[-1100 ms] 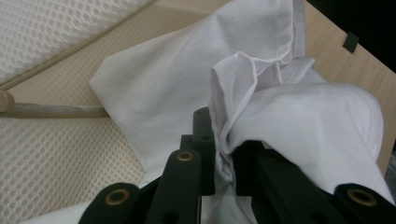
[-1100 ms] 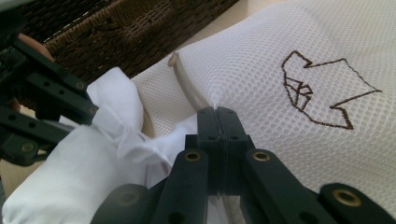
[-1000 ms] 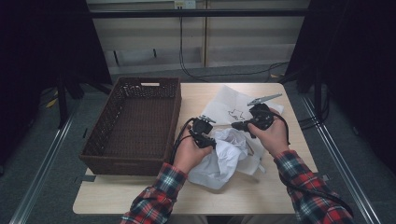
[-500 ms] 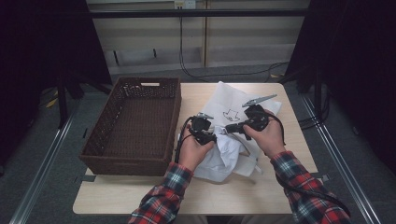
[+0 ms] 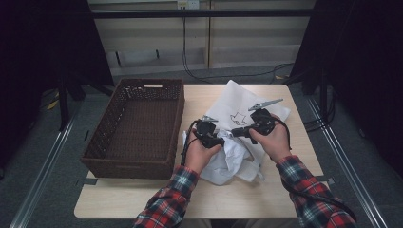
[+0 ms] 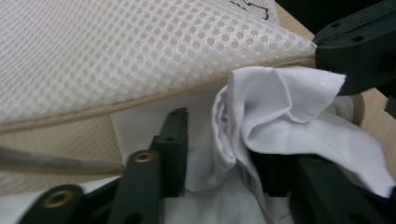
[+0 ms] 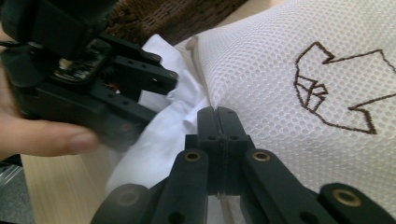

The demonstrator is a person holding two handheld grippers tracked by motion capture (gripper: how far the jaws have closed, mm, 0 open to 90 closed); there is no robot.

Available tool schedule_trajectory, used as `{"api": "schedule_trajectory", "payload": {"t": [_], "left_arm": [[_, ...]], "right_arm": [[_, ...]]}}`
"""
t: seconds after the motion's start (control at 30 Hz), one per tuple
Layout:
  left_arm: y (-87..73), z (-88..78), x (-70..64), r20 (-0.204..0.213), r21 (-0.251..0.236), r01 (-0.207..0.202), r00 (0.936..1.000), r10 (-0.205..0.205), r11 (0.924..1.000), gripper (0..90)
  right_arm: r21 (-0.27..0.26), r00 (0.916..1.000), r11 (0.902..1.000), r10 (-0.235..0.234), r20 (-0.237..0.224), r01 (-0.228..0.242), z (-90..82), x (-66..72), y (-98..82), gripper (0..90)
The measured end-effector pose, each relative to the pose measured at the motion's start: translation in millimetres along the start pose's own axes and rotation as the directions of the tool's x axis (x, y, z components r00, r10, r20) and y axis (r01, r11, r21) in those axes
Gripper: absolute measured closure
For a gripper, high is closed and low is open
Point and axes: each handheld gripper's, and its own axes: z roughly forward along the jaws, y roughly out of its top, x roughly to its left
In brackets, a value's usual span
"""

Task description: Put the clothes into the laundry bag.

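Right gripper [image 7: 218, 123], jaws pressed together, pinches the mesh bag [image 7: 299, 93] edge near the table's [image 5: 142, 199] centre; left gripper [image 6: 219, 154], jaws just parting, straddles white cloth [image 6: 280, 112].

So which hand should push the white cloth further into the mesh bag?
Left. The left gripper, fingers just opening, straddles the white cloth at the mesh bag mouth; the right gripper is shut on its rim.

Open-weave white mesh bag [image 6: 140, 51], soft matt white cloth [image 6: 299, 116], rough woven wicker basket [image 5: 138, 128].
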Motion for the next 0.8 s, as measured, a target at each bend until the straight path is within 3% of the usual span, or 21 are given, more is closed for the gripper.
{"api": "schedule_trajectory", "payload": {"t": [0.17, 0.23, 0.4, 0.57, 0.67, 0.73, 0.77, 0.8], "left_arm": [[1.7, -8.9, -3.5, -0.029, 0.041, -0.042, 0.9986, 0.044, 0.9983, 36.2], [1.0, -14.5, -5.5, -0.025, 0.046, -0.033, 0.9991, 0.034, 0.9984, 31.6], [-2.4, -31.4, -11.9, -0.034, 0.054, -0.086, 0.9955, 0.088, 0.9948, 18.4], [-15.3, -33.9, -14.3, -0.043, 0.083, -0.117, 0.9917, 0.121, 0.9896, 14.6], [-29.1, -25.4, -9.6, -0.070, 0.093, -0.104, 0.9913, 0.111, 0.9902, 13.4], [-37.0, -20.0, -8.3, -0.070, 0.103, -0.099, 0.9918, 0.107, 0.9897, 13.2], [-42.1, -14.7, -9.8, -0.064, 0.078, -0.084, 0.9940, 0.089, 0.9934, 13.2], [-46.4, -10.7, -10.1, -0.058, 0.087, -0.100, 0.9928, 0.105, 0.9912, 13.2]], "right_arm": [[-0.001, 0.9997, 0.9999, 0.015, 0.018, -0.015, -0.6, -7.9, -5.6, 90.0], [-0.004, 0.9997, 0.9998, 0.020, 0.017, -0.020, -1.0, -10.1, -7.8, 89.9], [-0.006, 0.9994, 0.9996, 0.030, 0.018, -0.029, -0.9, -13.9, -12.6, 89.9], [-0.006, 0.9993, 0.9994, 0.034, 0.014, -0.034, 2.1, -15.4, -14.2, 89.9], [-0.005, 0.9993, 0.9994, 0.034, 0.013, -0.034, 3.3, -15.1, -14.0, 89.9], [-0.004, 0.9994, 0.9995, 0.032, 0.014, -0.032, 3.9, -15.1, -14.2, 89.9], [-0.001, 0.9993, 0.9993, 0.036, 0.013, -0.036, 4.4, -14.7, -14.3, 89.9], [-0.002, 0.9995, 0.9995, 0.031, 0.008, -0.031, 5.1, -15.0, -14.4, 89.9]]}}
